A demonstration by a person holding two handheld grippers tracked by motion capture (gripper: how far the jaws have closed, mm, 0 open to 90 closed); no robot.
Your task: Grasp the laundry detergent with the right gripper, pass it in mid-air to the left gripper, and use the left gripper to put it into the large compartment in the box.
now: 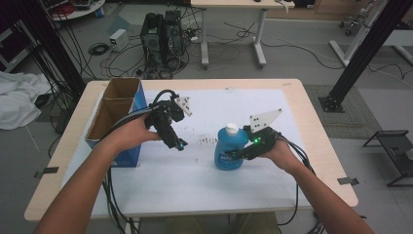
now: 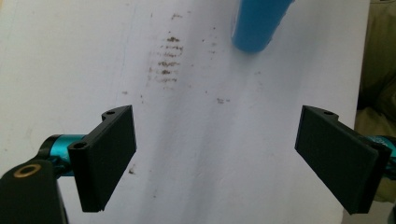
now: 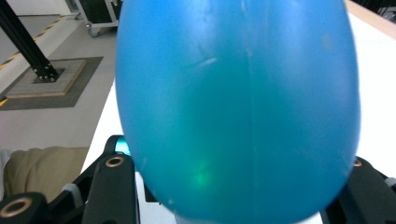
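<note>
1. Blue plastic fills the space between the right claw's [image 1: 237, 155] jaws: they are clenched on the lower body of the bottle [image 1: 230, 151], one black jaw at each side in the right gripper view.
2. The bottle stands upright on the white sheet [image 1: 195, 180] near the table's middle, its white cap [image 1: 232, 128] on top.
3. The left claw [image 1: 181, 145] hangs wide open above the sheet, holding nothing; its flat black pads [image 2: 112, 154] stand well apart, and it is left of the bottle, apart from it.
4. In the right gripper view the bottle's top and base are cut off and the pads sit behind its bulge. In the left gripper view the bottle [image 2: 257, 23] is cut by the top edge.
5. The bottle is smooth, rounded and translucent, with a green glint on it. Brown smudges [image 2: 166, 63] mark the sheet.
6. An open cardboard box [image 1: 117, 114] with blue sides stands at the left of the wooden table [image 1: 311, 126].
</note>
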